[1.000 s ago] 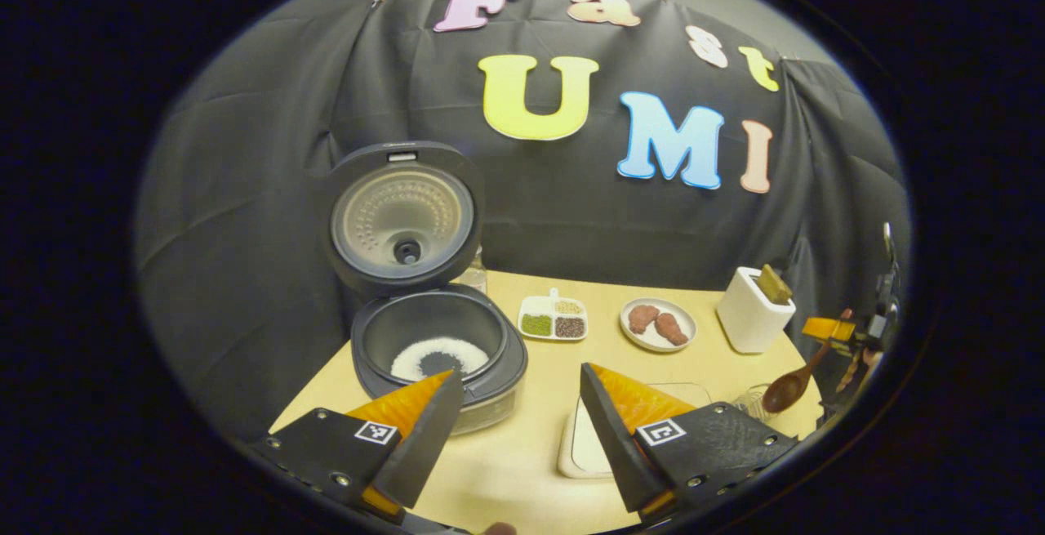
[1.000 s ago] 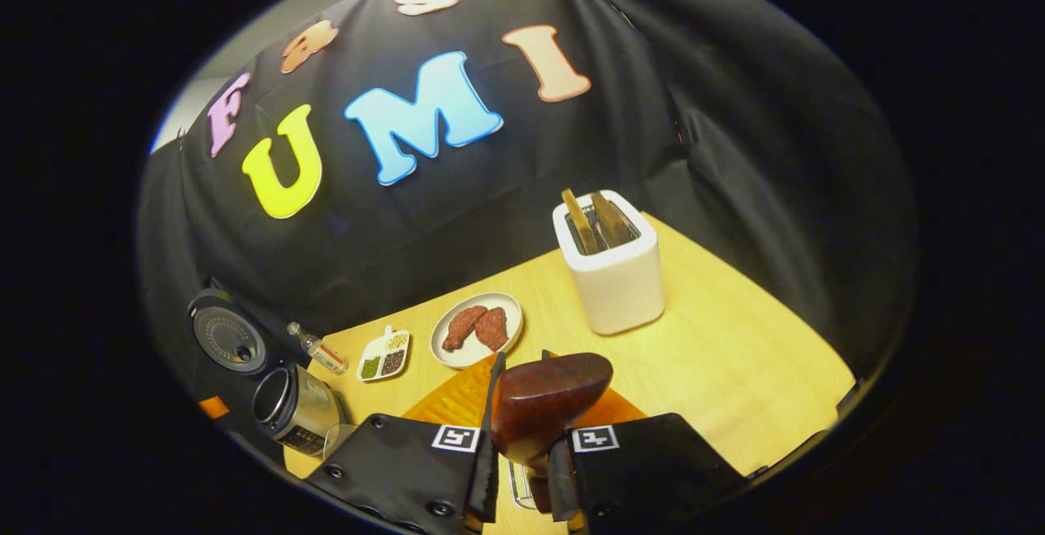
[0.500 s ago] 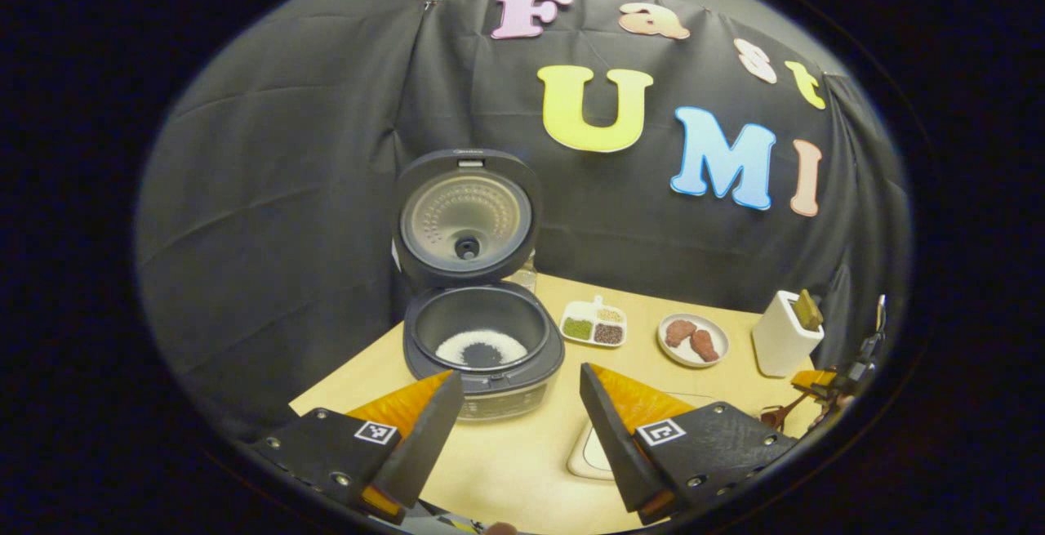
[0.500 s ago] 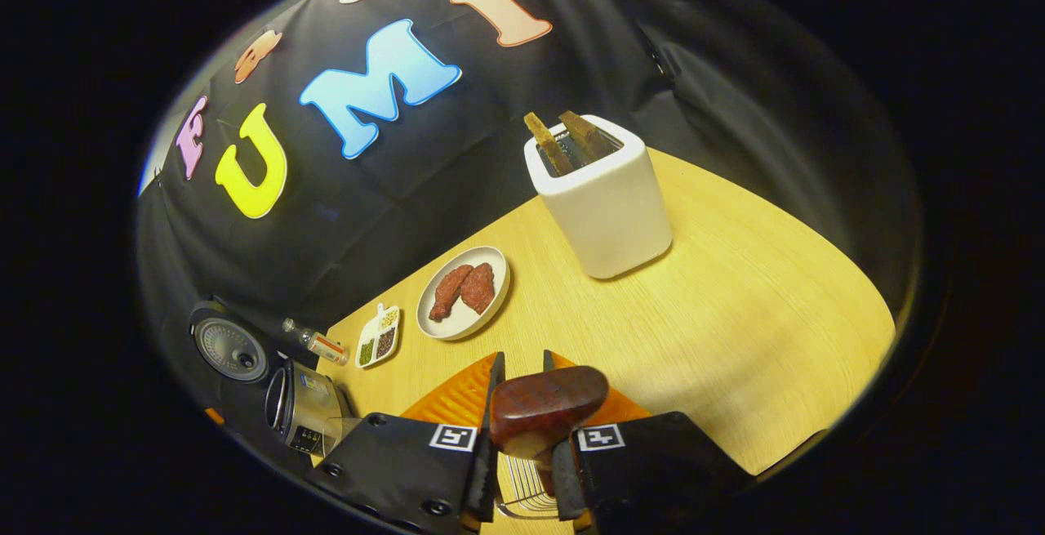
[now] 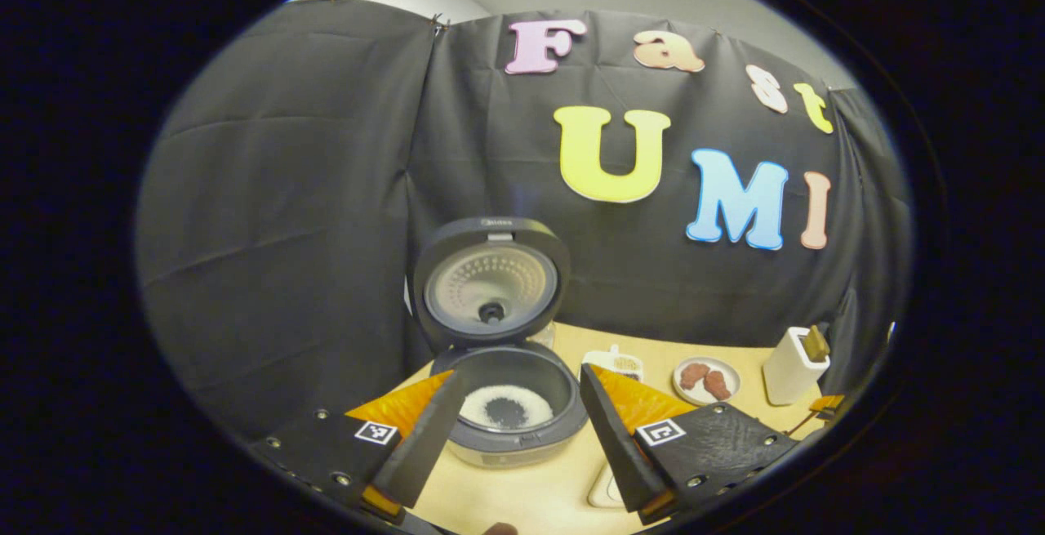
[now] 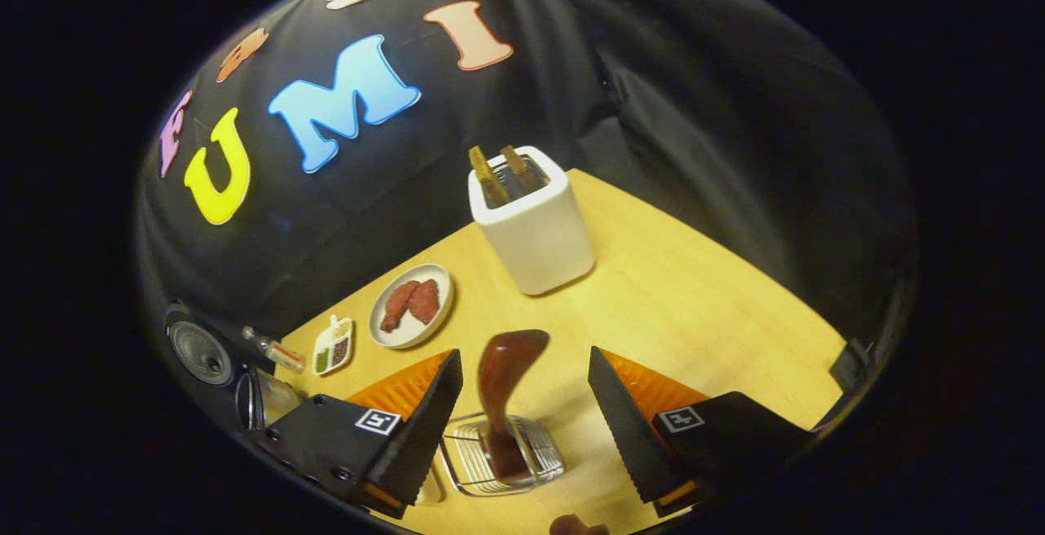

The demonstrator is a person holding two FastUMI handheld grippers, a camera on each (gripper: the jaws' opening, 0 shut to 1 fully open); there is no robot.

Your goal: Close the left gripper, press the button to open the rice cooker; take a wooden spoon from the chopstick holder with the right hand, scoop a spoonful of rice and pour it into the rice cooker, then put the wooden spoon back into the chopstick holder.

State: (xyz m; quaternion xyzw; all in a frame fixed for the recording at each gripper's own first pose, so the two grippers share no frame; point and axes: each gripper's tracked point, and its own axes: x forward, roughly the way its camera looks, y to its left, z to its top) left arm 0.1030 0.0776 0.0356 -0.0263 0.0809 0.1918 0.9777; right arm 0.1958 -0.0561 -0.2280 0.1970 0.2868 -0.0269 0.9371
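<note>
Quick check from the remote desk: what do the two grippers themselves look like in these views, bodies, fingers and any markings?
Both match. The left gripper and right gripper each have two black, screw-fastened blocks, each bearing a small square black-and-white tag. The fingers are flat wedges tapering to a point. On the right gripper one finger's inner edge is sawtoothed. No cables or sleeves visible.

Wooden table point(image 6: 694, 306) with rice cooker point(image 5: 510, 416)

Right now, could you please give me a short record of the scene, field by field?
rice cooker: lid up, white rice in pot
wooden spoon: standing in the clear ribbed holder, bowl end up
right claw: open, either side of the spoon, not touching
left claw: open, holding nothing
white holder: two wooden handles inside
plate: two reddish pieces
</note>
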